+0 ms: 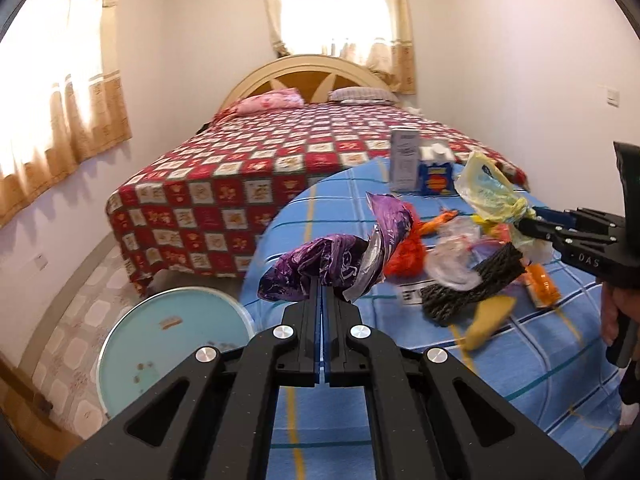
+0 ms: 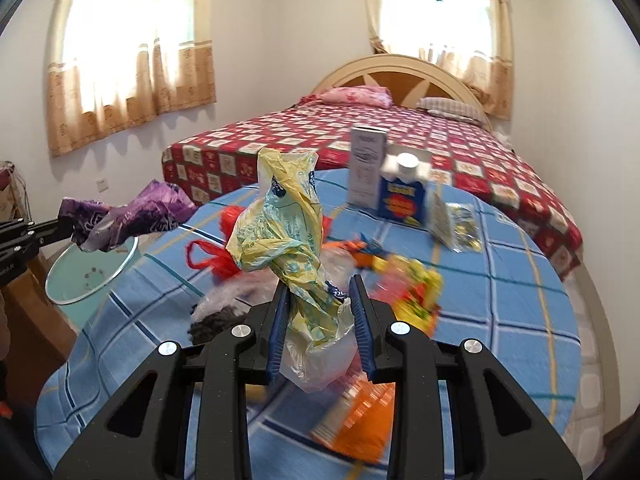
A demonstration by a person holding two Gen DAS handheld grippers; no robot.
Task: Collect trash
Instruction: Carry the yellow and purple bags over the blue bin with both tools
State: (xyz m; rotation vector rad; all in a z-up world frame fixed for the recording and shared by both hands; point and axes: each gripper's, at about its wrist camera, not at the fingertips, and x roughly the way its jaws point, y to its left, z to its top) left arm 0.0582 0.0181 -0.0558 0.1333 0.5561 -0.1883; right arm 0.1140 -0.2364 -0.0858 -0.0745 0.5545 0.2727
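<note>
A: any readable labels? "DAS" on the right gripper [image 1: 524,222], rest is blurry imo.

B: yeah. It's clamped on a yellow bag [image 2: 288,240]; left gripper [image 1: 322,286] pinches a purple wrapper [image 1: 320,264] above the bin [image 1: 120,344].

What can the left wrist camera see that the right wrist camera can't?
Only the left wrist view shows a yellow banana peel on the round table, and the person's hand on the right gripper's handle.

Only the right wrist view shows a clear packet leaning beside the blue carton.

Both show the left gripper shut on a purple wrapper, the right gripper shut on a yellow plastic bag, the pale blue bin, and the bed.
</note>
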